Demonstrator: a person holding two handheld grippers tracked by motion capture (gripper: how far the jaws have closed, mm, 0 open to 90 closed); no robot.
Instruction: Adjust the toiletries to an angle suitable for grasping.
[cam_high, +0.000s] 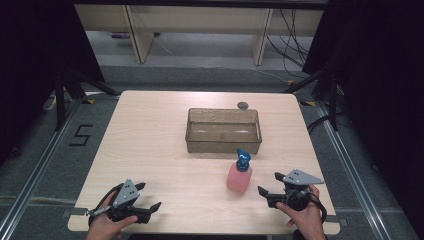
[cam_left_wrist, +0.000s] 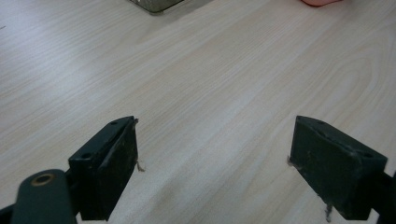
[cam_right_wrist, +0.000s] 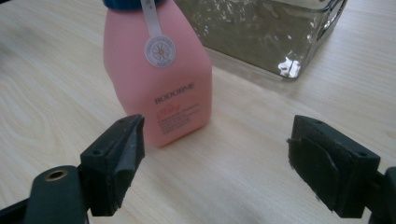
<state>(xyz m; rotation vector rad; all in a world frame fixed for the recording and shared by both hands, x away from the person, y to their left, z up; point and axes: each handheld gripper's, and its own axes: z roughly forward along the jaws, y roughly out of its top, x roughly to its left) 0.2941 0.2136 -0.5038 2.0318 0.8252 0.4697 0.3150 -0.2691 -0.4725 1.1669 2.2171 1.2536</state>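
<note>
Bench: pale wood grain, rounded corners; it carries a bottle, a tub and a small disc.
Bottle: pink body with a blue pump top, upright on the bench just in front of the tub's near wall, toward your right side. In the right gripper view it bears a round daisy sticker on a white strip and dark lettering.
Tub: clear and rectangular, standing mid-bench, beyond the bottle. Its glassy corner sits behind and to the right of the bottle in the right gripper view.
Disc: small, dark and round, just behind the tub's far wall; you cannot tell what it is.
Left gripper: in your left hand at the near left edge of the bench, jaws spread wide and holding nothing. In its own view, bare wood lies between them.
Right gripper: in your right hand at the near right, pointing toward the bottle, jaws released and wide apart. In its own view, the bottle stands just ahead of the left jaw, untouched.
</note>
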